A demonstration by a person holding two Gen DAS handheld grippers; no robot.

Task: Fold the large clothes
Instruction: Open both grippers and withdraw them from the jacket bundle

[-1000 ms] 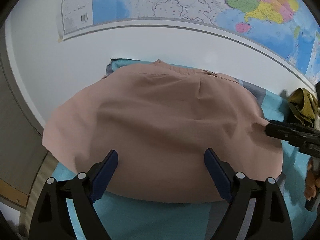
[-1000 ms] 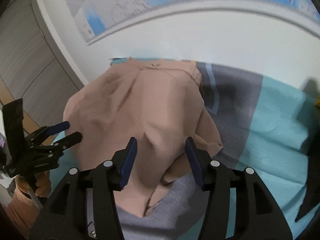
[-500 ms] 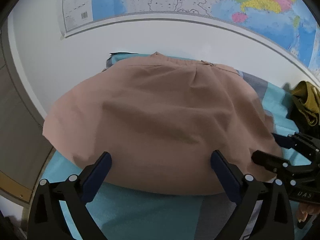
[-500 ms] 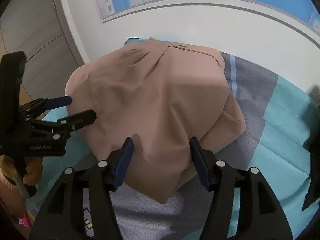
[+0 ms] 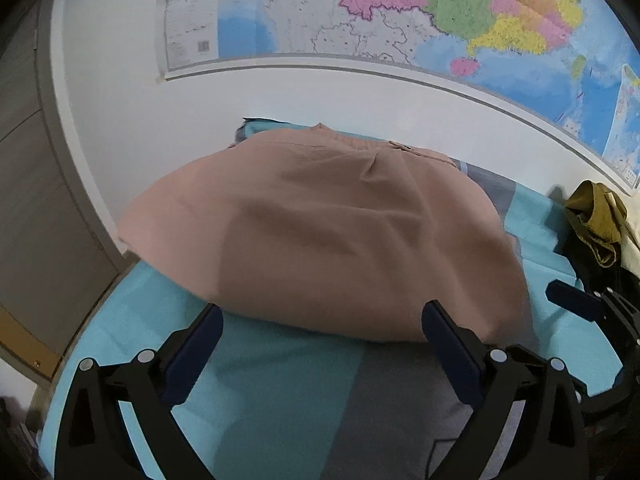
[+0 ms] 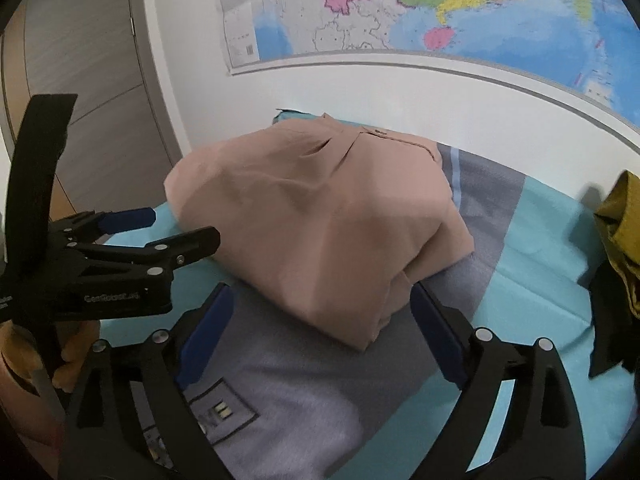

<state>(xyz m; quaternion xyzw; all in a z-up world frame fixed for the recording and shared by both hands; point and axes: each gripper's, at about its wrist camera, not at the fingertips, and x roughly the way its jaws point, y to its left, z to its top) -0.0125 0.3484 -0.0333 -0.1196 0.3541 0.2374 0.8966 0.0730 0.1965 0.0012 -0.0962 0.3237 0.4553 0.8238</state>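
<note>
Left wrist view: left gripper [image 5: 320,344], jaws spread wide, nothing between them, just short of the near edge of the folded pink garment [image 5: 320,232]. Right gripper [image 6: 320,324], jaws just opened wide, straddles the garment's near corner, pads clear of the cloth. Garment lies on a teal-and-grey bedspread [image 5: 280,392] against the white wall. Olive cloth [image 5: 598,220] at right; map [image 5: 400,12] above.

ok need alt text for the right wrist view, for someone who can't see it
A folded pinkish-tan garment lies on a teal and grey bedspread, just beyond the open right gripper, whose jaws have just been opening with nothing between them. The left gripper reaches in from the left, also open; a map hangs on the wall behind.
</note>
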